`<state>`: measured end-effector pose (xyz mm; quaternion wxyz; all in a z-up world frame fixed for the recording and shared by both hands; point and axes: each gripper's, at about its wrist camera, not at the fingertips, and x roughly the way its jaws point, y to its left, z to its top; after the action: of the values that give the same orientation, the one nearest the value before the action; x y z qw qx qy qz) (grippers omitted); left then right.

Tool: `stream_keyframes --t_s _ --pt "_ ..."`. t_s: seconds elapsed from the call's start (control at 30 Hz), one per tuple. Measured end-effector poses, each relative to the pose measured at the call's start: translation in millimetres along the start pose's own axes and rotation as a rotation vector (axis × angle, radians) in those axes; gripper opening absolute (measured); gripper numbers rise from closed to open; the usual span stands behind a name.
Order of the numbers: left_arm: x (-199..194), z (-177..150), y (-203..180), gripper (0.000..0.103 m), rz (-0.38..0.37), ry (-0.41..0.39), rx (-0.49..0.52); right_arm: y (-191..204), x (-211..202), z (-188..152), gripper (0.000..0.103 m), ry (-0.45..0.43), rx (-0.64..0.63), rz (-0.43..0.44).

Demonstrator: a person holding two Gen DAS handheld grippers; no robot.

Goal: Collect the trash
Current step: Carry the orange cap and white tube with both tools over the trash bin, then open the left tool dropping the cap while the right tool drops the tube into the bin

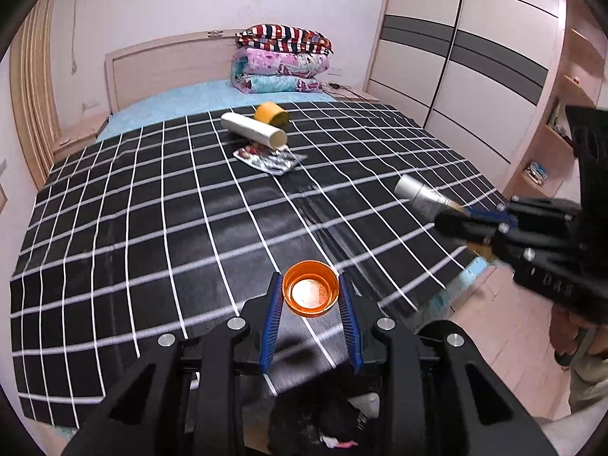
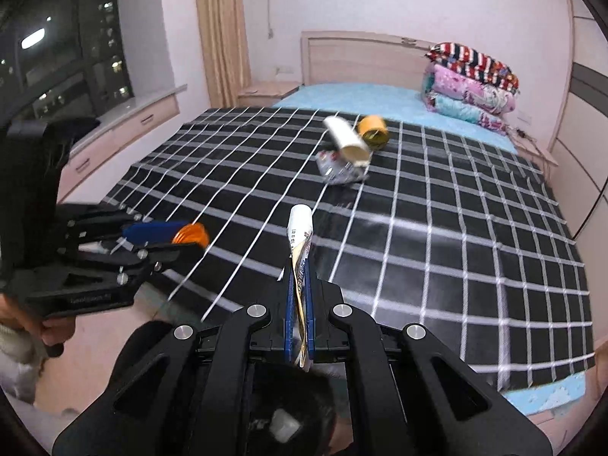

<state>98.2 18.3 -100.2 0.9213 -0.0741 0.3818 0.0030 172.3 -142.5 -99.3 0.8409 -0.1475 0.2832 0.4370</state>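
Observation:
My left gripper [image 1: 311,282] is shut on a small orange cap [image 1: 311,294], its hollow side facing the camera, above the near edge of the black checked cloth [image 1: 152,228]. In the right wrist view that cap [image 2: 191,233] shows at the left. My right gripper [image 2: 301,266] is shut on a flattened white tube [image 2: 299,228] that sticks out forward; the tube [image 1: 418,193] also shows at the right of the left wrist view. Farther up the bed lie a white roll [image 1: 254,130], a yellow tape roll [image 1: 270,114] and a shiny foil wrapper [image 1: 269,157].
Folded quilts [image 1: 283,59] are stacked by the headboard. A sliding wardrobe [image 1: 456,57] and open shelves [image 1: 551,144] stand right of the bed, a window [image 2: 68,57] and drawers left. A dark bag with scraps [image 2: 281,418] sits below the grippers.

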Motion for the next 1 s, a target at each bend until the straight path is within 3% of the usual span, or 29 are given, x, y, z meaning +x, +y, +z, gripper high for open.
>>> stream_keyframes --t_s 0.17,0.5,0.8,1.0 --pt "-1 -21 -12 0.028 -0.02 0.019 0.02 12 0 -31 0.006 0.039 -0.005 0.026" --pt "23 -83 -29 0.028 -0.094 0.153 -0.009 28 10 -89 0.006 0.147 0.005 0.09" --pt "49 -129 -37 0.028 -0.108 0.272 -0.022 38 41 -139 0.006 0.295 0.019 0.132" --pt "73 -163 -35 0.029 -0.11 0.367 -0.082 42 66 -167 0.006 0.383 0.071 0.172"
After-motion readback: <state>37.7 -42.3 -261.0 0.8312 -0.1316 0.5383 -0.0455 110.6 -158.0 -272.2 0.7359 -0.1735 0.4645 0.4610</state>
